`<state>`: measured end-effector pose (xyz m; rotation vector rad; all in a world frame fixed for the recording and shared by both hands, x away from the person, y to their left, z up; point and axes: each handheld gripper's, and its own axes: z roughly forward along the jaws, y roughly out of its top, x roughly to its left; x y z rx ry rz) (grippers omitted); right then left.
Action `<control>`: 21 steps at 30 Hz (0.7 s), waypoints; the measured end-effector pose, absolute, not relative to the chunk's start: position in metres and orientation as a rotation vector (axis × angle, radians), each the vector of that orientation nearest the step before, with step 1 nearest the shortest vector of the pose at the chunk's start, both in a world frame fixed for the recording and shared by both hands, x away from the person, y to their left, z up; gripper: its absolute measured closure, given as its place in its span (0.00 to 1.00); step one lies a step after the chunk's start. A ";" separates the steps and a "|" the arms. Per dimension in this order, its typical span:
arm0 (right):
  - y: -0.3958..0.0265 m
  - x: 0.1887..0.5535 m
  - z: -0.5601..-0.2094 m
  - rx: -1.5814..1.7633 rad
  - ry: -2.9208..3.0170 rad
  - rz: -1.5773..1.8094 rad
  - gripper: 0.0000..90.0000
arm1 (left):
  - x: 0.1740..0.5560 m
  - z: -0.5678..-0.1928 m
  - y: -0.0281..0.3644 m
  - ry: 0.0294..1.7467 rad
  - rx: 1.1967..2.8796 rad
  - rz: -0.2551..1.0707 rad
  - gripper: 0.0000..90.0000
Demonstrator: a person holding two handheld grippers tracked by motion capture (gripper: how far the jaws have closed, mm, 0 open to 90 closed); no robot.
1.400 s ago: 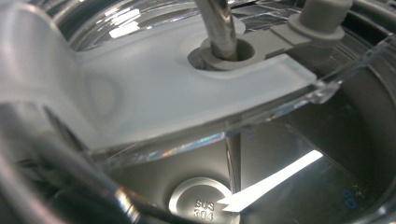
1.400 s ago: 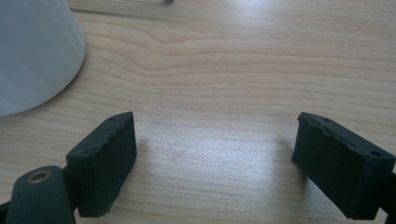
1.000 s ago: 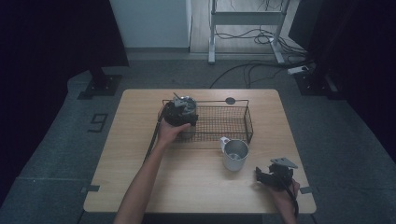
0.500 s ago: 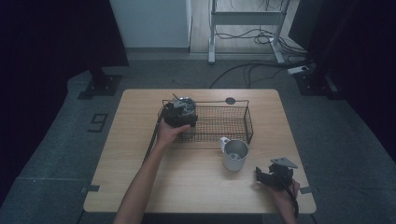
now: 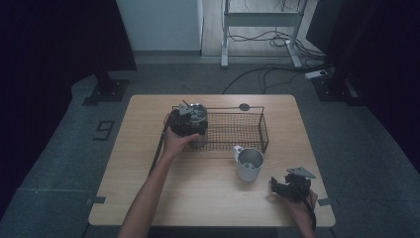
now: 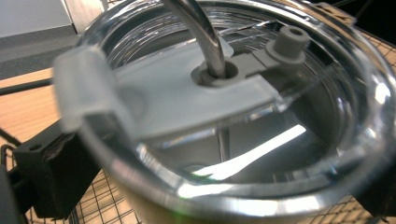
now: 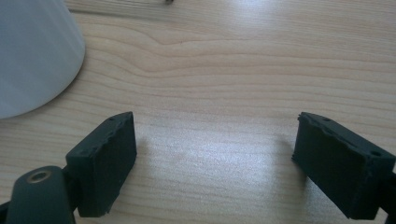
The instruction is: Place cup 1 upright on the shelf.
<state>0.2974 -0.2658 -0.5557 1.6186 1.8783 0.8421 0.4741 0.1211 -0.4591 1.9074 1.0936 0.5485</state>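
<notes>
A steel tumbler [image 6: 224, 154] with a clear lid [image 5: 196, 111] and a metal straw [image 6: 198, 28] stands at the left end of a black wire basket [image 5: 263, 130]. My left gripper [image 5: 186, 125] is shut on the tumbler, with one black jaw on each side of its body just under the lid. A white mug [image 5: 249, 164] stands upright on the table in front of the basket's right part. My right gripper [image 7: 215, 140] rests open on the wood to the right of the mug [image 7: 32, 56], with nothing between its jaws. From above, the right gripper [image 5: 277, 185] lies near the table's front right corner.
The basket's mesh floor to the right of the tumbler is bare. A small dark round disc [image 5: 244, 106] lies on the table [image 5: 143, 163] behind the basket. Cables and a metal stand [image 5: 257, 20] are on the floor beyond the table.
</notes>
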 end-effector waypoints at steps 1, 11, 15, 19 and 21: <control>-0.266 0.298 -0.556 1.619 1.878 0.841 0.14 | 0.472 -0.458 0.123 1.090 1.903 0.545 0.00; -0.266 0.298 -0.556 1.621 1.878 0.842 0.14 | 0.448 -0.448 0.133 1.040 1.879 0.543 0.00; -0.265 0.298 -0.556 1.622 1.877 0.843 0.14 | 0.438 -0.447 0.137 1.039 1.879 0.549 0.01; -0.265 0.298 -0.556 1.621 1.878 0.842 0.15 | 0.429 -0.445 0.139 1.035 1.872 0.547 0.01; -0.266 0.298 -0.556 1.619 1.878 0.844 0.15 | 0.423 -0.445 0.141 1.038 1.876 0.538 0.02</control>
